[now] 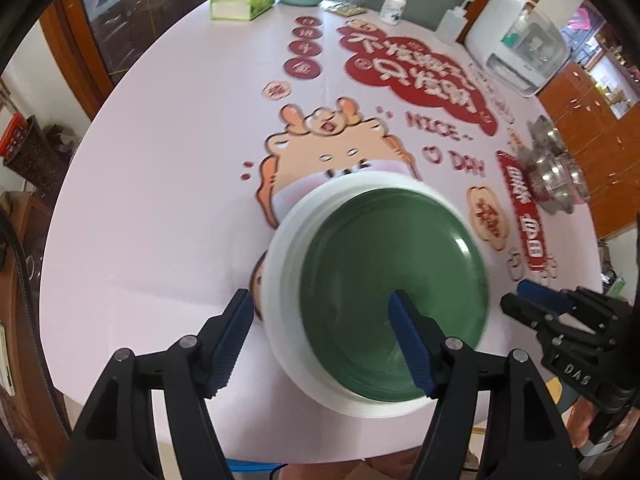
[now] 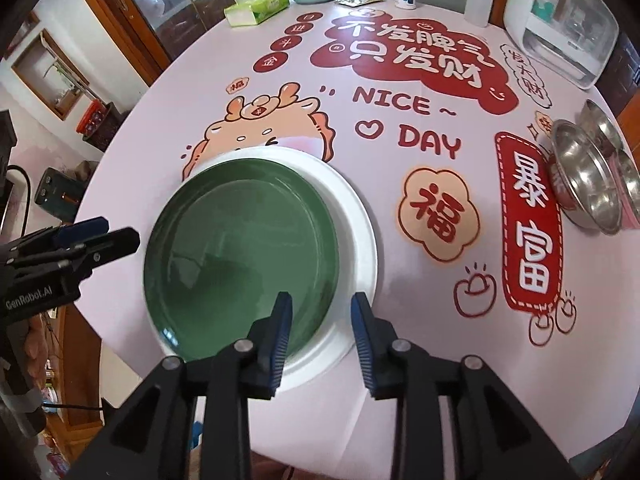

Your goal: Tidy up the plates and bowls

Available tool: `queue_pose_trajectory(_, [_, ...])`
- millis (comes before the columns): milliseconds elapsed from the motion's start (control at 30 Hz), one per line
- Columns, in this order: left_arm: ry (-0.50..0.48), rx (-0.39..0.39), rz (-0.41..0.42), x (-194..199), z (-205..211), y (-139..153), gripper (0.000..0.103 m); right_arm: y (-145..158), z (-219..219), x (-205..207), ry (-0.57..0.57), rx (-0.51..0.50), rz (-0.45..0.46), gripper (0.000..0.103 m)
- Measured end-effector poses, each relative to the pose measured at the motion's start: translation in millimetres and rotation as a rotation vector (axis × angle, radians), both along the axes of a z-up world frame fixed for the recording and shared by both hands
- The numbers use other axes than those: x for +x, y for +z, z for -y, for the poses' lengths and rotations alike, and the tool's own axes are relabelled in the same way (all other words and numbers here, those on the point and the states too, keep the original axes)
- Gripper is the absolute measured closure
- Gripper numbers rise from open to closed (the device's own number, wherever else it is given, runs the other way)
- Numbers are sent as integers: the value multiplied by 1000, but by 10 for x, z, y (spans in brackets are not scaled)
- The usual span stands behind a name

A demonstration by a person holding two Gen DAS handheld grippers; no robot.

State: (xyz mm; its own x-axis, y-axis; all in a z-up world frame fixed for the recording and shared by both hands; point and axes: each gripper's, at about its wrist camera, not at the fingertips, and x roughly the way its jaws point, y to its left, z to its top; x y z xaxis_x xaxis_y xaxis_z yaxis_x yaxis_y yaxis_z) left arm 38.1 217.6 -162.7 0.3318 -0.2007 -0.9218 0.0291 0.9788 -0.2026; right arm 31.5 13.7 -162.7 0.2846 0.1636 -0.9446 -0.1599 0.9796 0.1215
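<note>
Both the left gripper (image 1: 320, 312) and right gripper (image 2: 320, 312) hang spread, gripping nothing, above the round green plate (image 2: 240, 248) stacked on the white plate (image 2: 360, 216).

Bare table (image 2: 280, 420) near side; steel bowls (image 2: 588, 176) block right edge

The left tool (image 1: 322, 338), a matte black plastic two-finger clamp, carries ribbed dark blue pads on its fingertips (image 1: 410, 344); silver round screw heads sit at the pivots of its triangular, cut-out arms; seen from the right wrist view, its black body bears white lettering "GenRobot.AI". The right tool (image 2: 322, 334) is built the same, black frame, blue serrated pads, silver pivots; from the left wrist view its housing shows white letters "DAS"; a black cable trails beside the left one.
</note>
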Motion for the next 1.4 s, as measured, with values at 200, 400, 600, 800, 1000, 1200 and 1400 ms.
queue_pose_trajectory(200, [-44, -53, 71, -68, 190, 405, 28, 197, 216, -207, -23, 29, 6, 73])
queue_pose_trajectory(400, [-101, -104, 149, -56, 545, 831, 26, 472, 562, -303, -69, 29, 61, 72])
queue_pose_trajectory(600, [-195, -154, 218, 111, 1128, 1225, 21, 875, 1180, -265, -162, 41, 140, 72])
queue_pose_trajectory(800, [-273, -162, 275, 363, 1850, 1434, 18, 1252, 1909, -103, -251, 22, 237, 56])
queue_pose_trajectory(1000, [-277, -182, 269, 805, 2595, 1369, 18, 1363, 2579, 239, -292, -5, 269, 52])
queue_pose_trajectory(1200, [-252, -143, 222, 1388, 3179, 979, 18, 1005, 3258, 713, -357, 44, 192, 52])
queue_pose_trajectory(1400, [-259, -110, 99, 1856, 3588, 376, 18, 408, 3675, 1009, -427, 170, 37, 52])
